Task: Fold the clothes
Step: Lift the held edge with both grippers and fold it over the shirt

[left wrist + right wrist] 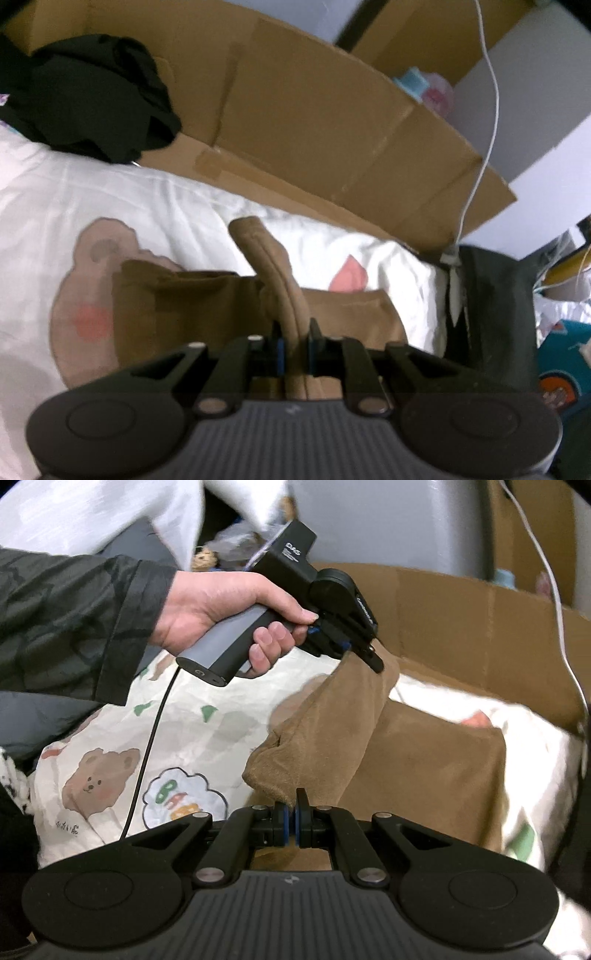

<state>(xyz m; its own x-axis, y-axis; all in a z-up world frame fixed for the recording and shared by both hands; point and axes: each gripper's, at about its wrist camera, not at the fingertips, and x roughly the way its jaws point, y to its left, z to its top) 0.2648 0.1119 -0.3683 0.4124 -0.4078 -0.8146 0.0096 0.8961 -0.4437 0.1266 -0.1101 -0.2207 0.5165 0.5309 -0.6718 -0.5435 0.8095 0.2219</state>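
Note:
A brown fleece garment (424, 760) lies on a white bedsheet with bear prints (192, 734). My left gripper (294, 339) is shut on a raised edge of the brown garment (273, 266) and lifts it above the rest. In the right wrist view the left gripper (364, 653), held in a hand, pinches the garment's upper corner. My right gripper (292, 814) is shut on the garment's lower folded edge, so a band of cloth hangs stretched between both grippers.
A flattened cardboard box (314, 122) stands along the far side of the bed. A black garment (92, 96) lies heaped at the far left. A white cable (491, 110) hangs at the right. A dark bag (495, 306) sits at the bed's right edge.

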